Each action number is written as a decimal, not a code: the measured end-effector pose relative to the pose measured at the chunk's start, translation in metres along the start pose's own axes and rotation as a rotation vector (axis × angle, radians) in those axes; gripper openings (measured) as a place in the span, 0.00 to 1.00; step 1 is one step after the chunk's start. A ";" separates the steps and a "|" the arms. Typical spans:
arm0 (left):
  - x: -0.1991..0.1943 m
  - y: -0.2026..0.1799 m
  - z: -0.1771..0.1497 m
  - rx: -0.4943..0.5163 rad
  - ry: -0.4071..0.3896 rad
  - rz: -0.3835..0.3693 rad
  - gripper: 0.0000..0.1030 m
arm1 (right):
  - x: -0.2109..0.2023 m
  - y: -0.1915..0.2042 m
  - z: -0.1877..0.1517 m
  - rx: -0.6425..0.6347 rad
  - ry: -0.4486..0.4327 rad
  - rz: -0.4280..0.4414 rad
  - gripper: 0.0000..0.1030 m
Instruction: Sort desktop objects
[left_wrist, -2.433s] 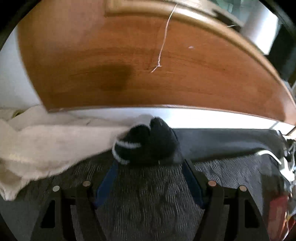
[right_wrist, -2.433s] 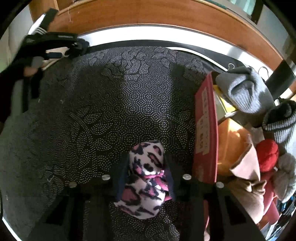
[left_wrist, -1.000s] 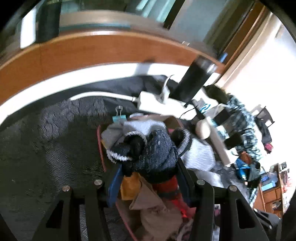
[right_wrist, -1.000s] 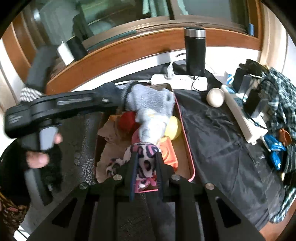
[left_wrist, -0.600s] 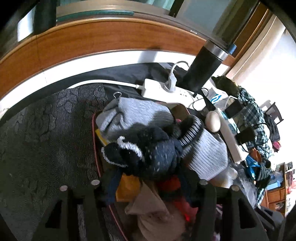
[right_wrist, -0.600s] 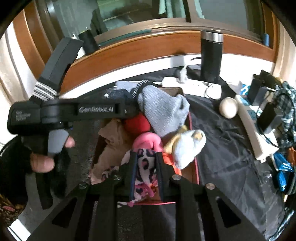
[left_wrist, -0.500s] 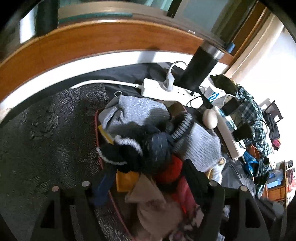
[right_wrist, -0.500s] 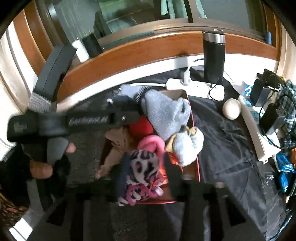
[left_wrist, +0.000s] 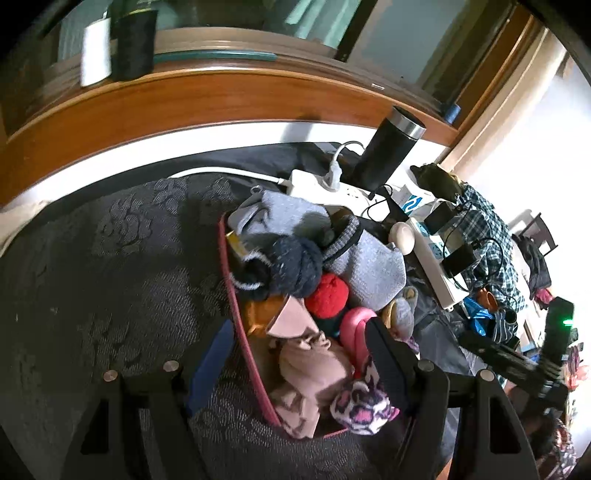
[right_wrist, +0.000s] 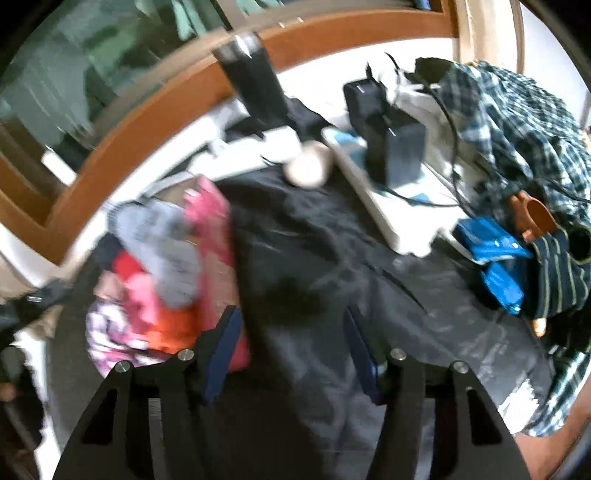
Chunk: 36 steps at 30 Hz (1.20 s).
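A red-rimmed box (left_wrist: 232, 295), seen at the centre of the left wrist view, is heaped well above its rim with rolled socks. A navy speckled sock ball (left_wrist: 295, 266) rests on top of the heap, against a grey sock (left_wrist: 369, 266) and a red ball (left_wrist: 327, 301). A pink leopard-print sock (left_wrist: 360, 404) lies at the box's lower end, overhanging the rim.

The left gripper (left_wrist: 299, 354) is spread wide above the box and holds nothing. The right gripper (right_wrist: 291, 343) is likewise spread and empty, over dark cloth (right_wrist: 314, 240) at the middle of its blurred view, with the box at its left.

The chief risk is judged to be spillage: the heap is loose and rounded, so a brush from a finger of either gripper could roll the navy ball or tip the leopard-print sock over the rim. The left gripper's right finger is seen just beside that sock.

Open room is found at the left of the left wrist view, where bare patterned fabric (left_wrist: 110, 258) lies. At the upper right it is crowded: a black tumbler (left_wrist: 388, 151), a white power strip (left_wrist: 332, 186) with cables, and an egg-shaped object (left_wrist: 402, 238) stand close to the box, where a cable could be snagged.
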<state>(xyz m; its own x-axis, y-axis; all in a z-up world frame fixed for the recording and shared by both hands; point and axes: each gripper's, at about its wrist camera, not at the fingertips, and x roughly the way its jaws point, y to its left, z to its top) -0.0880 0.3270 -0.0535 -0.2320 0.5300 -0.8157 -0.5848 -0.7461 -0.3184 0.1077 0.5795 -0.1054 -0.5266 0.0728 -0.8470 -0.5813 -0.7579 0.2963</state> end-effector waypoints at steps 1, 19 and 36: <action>-0.001 0.001 -0.002 -0.009 0.001 0.001 0.73 | 0.006 -0.002 -0.001 0.001 0.014 -0.015 0.57; -0.012 -0.020 -0.050 -0.054 0.039 0.105 0.73 | -0.006 -0.021 -0.038 -0.023 0.096 -0.085 0.68; -0.063 -0.060 -0.050 -0.013 -0.076 0.466 0.90 | -0.040 0.044 -0.056 -0.244 0.053 0.024 0.75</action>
<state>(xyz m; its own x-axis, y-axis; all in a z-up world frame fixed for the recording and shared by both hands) 0.0002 0.3183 -0.0069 -0.5238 0.1652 -0.8357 -0.3952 -0.9162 0.0667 0.1376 0.5070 -0.0832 -0.5014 0.0239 -0.8649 -0.3989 -0.8934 0.2066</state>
